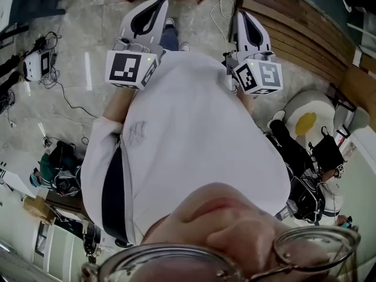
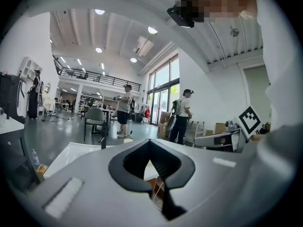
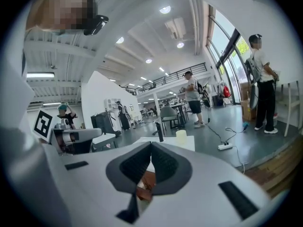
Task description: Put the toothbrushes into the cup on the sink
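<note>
No toothbrush shows in any view. My left gripper [image 1: 154, 9] and right gripper [image 1: 244, 22] are held up in front of the person's white shirt, both pointing away from the body. In the left gripper view the left gripper [image 2: 150, 142] has its dark pads meeting at the tip, shut with nothing in them. The right gripper [image 3: 151, 145] is likewise shut and empty. Beyond its jaws lies a white sink top [image 3: 187, 143] with a black faucet [image 3: 160, 132] and a pale cup [image 3: 181, 135] standing on it. The white sink [image 2: 71, 156] also shows past the left jaws.
Several people [image 2: 182, 115] stand in the hall, near grey chairs and tables [image 2: 94, 119]. A power strip and cable [image 3: 225, 145] lie on the floor by a wooden platform edge [image 3: 270, 171]. Bags and cables [image 1: 59, 169] lie around the person's feet.
</note>
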Motion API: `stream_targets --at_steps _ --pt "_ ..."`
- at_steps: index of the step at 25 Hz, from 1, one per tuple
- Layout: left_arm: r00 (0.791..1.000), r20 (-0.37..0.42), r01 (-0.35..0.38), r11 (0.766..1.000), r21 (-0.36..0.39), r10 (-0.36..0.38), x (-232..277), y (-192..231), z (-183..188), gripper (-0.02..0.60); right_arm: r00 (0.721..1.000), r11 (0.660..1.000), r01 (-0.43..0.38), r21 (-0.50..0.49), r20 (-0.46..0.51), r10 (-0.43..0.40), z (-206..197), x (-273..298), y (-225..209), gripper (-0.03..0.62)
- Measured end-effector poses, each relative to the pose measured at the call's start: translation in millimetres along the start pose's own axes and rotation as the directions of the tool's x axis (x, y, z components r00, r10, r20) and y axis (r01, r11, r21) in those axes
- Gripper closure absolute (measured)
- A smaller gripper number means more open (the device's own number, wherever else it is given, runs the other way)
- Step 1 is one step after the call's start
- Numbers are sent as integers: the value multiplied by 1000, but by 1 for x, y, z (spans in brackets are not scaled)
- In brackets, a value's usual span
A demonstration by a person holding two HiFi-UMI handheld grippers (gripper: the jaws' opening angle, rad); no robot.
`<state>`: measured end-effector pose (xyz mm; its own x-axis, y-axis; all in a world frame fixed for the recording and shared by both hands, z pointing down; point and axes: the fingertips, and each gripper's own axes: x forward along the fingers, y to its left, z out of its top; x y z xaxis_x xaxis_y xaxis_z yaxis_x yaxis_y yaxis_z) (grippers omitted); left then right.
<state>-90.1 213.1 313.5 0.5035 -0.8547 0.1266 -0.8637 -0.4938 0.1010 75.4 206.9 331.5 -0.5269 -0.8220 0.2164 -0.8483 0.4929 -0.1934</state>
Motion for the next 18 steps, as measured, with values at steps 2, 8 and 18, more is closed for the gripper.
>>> stream_targets --at_steps 2,8,18 --pt "1000 1 10 1000 3 -10 10 16 6 577 1000 1000 4 1 3 -4 7 17 0 585" --pt "1000 8 12 1000 24 -13 37 72 27 577 1000 1000 -22 -6 -4 22 27 73 8 585" --pt "999 -14 40 999 -7 -40 58 122 21 577 1000 1000 11 3 -9 -10 27 118 14 585"
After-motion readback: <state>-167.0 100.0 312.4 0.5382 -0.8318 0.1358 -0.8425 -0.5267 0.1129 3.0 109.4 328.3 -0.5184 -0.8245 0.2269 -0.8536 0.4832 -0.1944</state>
